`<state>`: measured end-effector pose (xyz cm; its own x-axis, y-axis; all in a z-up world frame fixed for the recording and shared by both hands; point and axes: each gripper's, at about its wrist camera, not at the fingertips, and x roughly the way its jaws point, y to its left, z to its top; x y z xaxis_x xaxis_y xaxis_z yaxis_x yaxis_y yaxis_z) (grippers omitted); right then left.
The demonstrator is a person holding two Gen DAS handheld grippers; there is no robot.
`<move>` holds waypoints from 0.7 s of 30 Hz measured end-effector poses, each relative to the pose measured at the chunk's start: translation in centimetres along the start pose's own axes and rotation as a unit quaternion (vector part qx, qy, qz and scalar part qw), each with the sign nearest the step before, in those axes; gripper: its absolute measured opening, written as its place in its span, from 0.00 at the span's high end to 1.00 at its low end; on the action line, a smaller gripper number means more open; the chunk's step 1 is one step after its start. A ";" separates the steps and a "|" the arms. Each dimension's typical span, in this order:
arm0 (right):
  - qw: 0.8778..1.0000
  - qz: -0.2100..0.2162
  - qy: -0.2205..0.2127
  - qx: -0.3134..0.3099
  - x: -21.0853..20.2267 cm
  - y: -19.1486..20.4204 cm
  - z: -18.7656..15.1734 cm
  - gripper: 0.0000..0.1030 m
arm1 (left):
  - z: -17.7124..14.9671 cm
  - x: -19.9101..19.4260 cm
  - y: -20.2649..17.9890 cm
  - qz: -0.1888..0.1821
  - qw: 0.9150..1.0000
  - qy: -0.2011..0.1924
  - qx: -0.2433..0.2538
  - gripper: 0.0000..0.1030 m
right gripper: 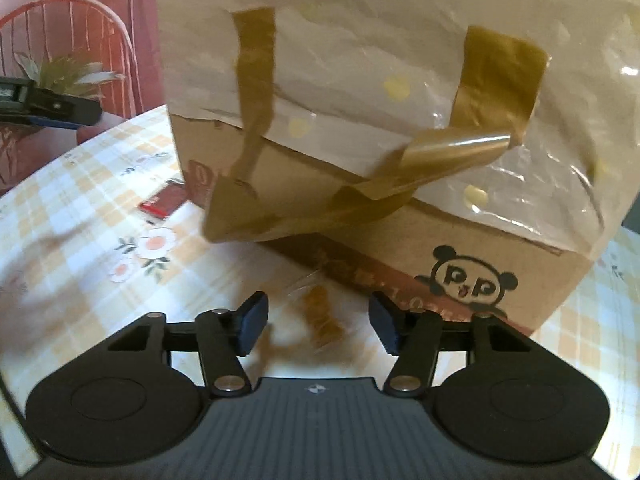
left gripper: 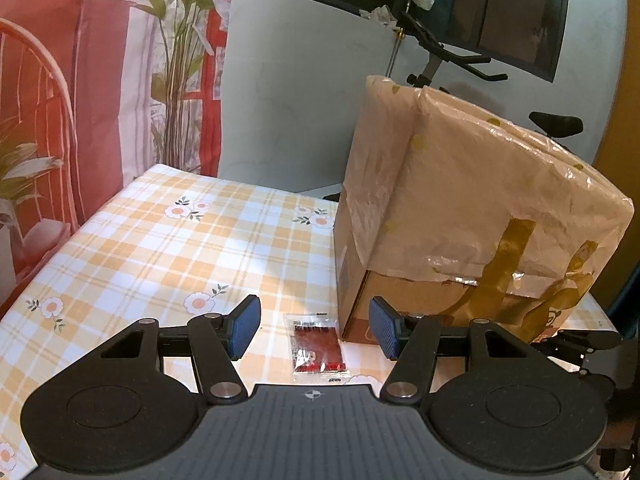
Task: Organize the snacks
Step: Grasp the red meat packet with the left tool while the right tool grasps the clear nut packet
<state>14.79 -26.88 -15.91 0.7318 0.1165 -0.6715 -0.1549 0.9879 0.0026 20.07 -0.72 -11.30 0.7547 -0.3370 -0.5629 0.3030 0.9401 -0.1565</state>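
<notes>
Left wrist view: red snack sachet point(left gripper: 318, 347), flat, clear-edged film, lying on the checked tablecloth point(left gripper: 160, 248) just beside the near corner of the cardboard box point(left gripper: 400, 296). It lies between the pads of the left gripper point(left gripper: 314, 330), whose jaws stand partly apart, touching nothing.

Right wrist view: second item, a clear packet with amber contents point(right gripper: 322, 316), blurred, on the cloth close to the box's front face. It sits between the spread pads of the right gripper point(right gripper: 318, 324); no contact is visible.

Handling, judged: both packets are light, thin, limp and probably slick. Pinch each across its short width near the middle; expect sagging ends and possible slipping.

Container: one box, panda print point(right gripper: 468, 284), top wrapped in pale plastic sheeting point(right gripper: 400, 40) held by brown tape point(right gripper: 496, 72), one strip peeling. Contents hidden; cannot tell.
</notes>
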 end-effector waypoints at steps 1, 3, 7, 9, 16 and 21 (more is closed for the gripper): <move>1.000 0.001 -0.002 0.002 0.2 -0.2 0.0 0.50 | -0.1 0.1 0.0 0.002 1.000 0.003 0.000 0.40; 1.000 0.000 -0.002 0.007 0.5 -0.4 -0.3 0.58 | -0.3 0.4 0.1 0.005 1.000 0.010 0.000 0.40; 1.000 0.007 -0.008 0.010 0.6 -0.1 -0.7 0.73 | -0.9 1.2 0.2 0.009 1.000 0.025 -0.002 0.40; 1.000 0.007 -0.013 0.017 0.4 -0.1 -0.9 0.80 | -1.2 1.7 0.0 0.009 0.999 0.034 -0.001 0.40; 0.999 0.008 -0.043 0.019 -0.7 0.2 -1.9 0.81 | -2.5 4.0 -0.7 0.004 0.997 0.071 0.020 0.40; 0.999 0.000 -0.051 0.017 -0.7 0.5 -2.1 0.81 | -3.1 6.0 -2.1 0.011 0.996 0.075 0.055 0.40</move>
<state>12.84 -26.72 -16.96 0.7956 0.1245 -0.5929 -0.1329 0.9907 0.0297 22.18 -4.60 -16.88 0.6696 -0.2966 -0.6809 0.3545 0.9333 -0.0579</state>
